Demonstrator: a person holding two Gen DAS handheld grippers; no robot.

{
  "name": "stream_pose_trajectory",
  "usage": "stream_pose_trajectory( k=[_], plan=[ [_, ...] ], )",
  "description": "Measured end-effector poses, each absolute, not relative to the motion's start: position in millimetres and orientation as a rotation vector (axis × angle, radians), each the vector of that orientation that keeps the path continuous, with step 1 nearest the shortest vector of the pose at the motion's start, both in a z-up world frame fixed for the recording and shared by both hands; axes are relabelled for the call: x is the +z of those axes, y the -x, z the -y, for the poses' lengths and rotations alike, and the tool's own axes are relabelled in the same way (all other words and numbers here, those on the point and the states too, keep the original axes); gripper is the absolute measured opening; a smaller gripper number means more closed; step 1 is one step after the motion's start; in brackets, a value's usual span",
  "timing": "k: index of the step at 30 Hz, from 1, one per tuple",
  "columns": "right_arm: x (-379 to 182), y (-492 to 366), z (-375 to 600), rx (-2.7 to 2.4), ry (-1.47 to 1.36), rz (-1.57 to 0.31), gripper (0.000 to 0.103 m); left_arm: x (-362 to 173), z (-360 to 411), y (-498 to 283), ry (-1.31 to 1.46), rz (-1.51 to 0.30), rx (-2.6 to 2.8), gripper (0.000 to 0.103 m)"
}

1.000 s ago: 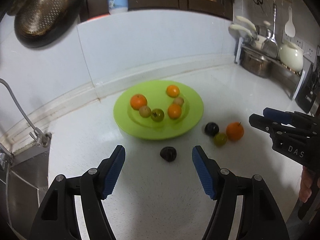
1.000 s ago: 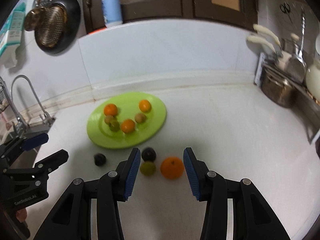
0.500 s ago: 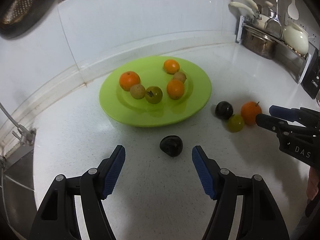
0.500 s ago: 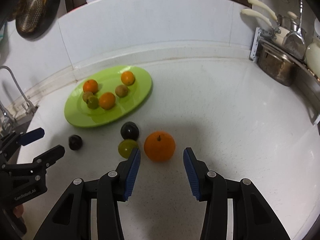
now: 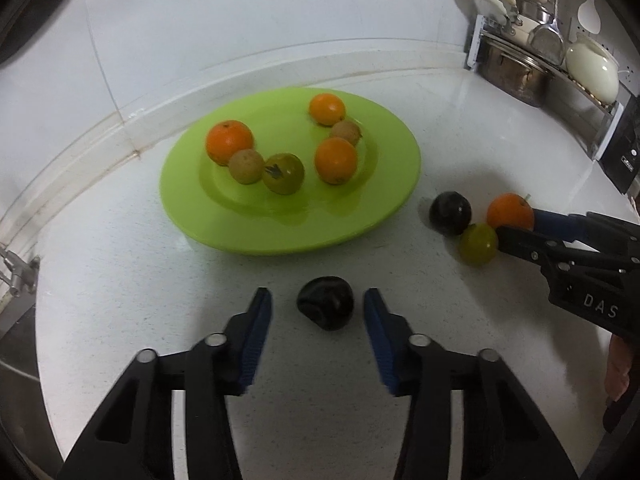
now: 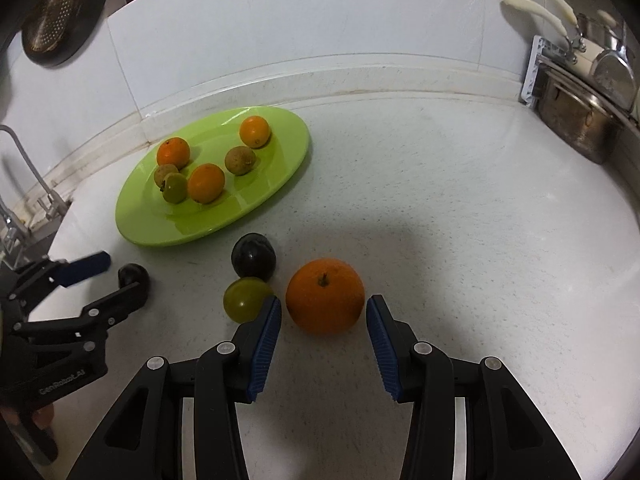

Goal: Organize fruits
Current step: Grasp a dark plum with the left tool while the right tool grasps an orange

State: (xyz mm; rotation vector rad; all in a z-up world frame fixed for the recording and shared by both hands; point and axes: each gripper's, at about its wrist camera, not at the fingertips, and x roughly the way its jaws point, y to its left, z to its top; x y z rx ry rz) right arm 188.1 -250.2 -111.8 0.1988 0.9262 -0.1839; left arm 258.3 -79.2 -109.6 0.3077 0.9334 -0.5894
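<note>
A green plate point(image 5: 384, 208) point(image 6: 280, 168) on the white counter holds several small fruits: oranges, brown ones and a green one. My left gripper point(image 5: 318, 312) is open, its fingers either side of a dark plum point(image 5: 326, 307) on the counter, not touching. My right gripper point(image 6: 324, 316) is open around an orange point(image 6: 325, 295) on the counter. A second dark plum point(image 6: 253, 257) and a green fruit point(image 6: 247, 299) lie just left of the orange. The right gripper also shows in the left wrist view point(image 5: 516, 226), and the left gripper in the right wrist view point(image 6: 120, 278).
A sink faucet point(image 6: 24, 168) is at the far left. A rack with a steel pot point(image 6: 576, 128) and utensils stands at the right. A tiled wall runs behind the plate. A strainer point(image 6: 56, 4) hangs upper left.
Both grippers have moved forward and down. The dark plum now lies between my left fingers and the orange between my right fingers. No fruit has moved.
</note>
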Motion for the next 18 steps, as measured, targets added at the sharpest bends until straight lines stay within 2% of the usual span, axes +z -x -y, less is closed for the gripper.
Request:
stream_pose_trajectory(
  k=[6,18],
  plan=[
    [-111,-188,254,-0.175,-0.209,-0.915,0.042,-110,84,-257,-0.321,-0.923,-0.594,0.029],
    [-87,-176,240,-0.147,-0.171,-0.846,0.041,-82,84,-248,-0.276,-0.89,-0.646,0.029]
  ],
)
